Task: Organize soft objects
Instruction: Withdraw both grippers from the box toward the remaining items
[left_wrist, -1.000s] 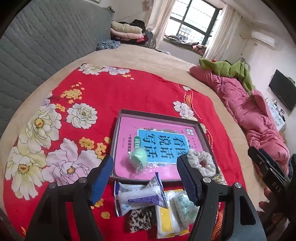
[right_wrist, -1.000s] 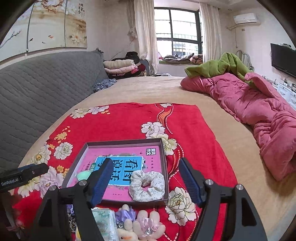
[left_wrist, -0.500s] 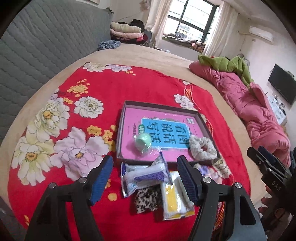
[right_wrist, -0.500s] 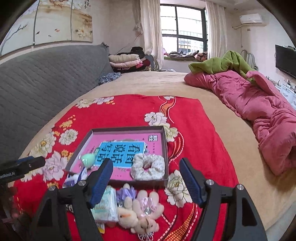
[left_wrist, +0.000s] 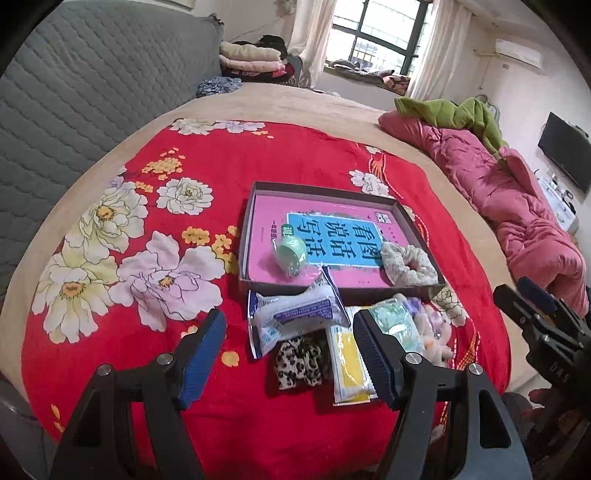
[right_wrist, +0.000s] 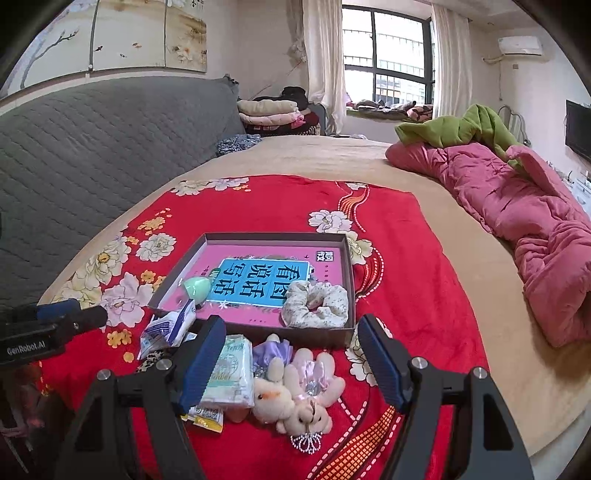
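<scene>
A shallow brown box (left_wrist: 255, 206) (right_wrist: 349, 266) with a pink and blue printed bottom lies on the red flowered blanket. Inside it are a mint green soft ball (left_wrist: 291, 253) (right_wrist: 197, 288) and a cream scrunchie (left_wrist: 408, 264) (right_wrist: 317, 304). In front of the box lie a white wipes packet (left_wrist: 295, 314), a leopard print pouch (left_wrist: 299, 362), a yellow packet (left_wrist: 349, 365), a green tissue pack (right_wrist: 231, 369) and small plush bears (right_wrist: 295, 391). My left gripper (left_wrist: 291, 354) is open above the packets. My right gripper (right_wrist: 291, 358) is open above the plush bears.
The red blanket (left_wrist: 221, 155) covers a beige bed. A grey quilted headboard (left_wrist: 74, 85) is at the left. A pink quilt (right_wrist: 517, 206) with a green garment (right_wrist: 461, 129) lies at the right. Folded clothes (right_wrist: 273, 114) are stacked at the back.
Both grippers have pulled back and up from the box, so the loose items in front of it show more fully. Both stay open and empty.
</scene>
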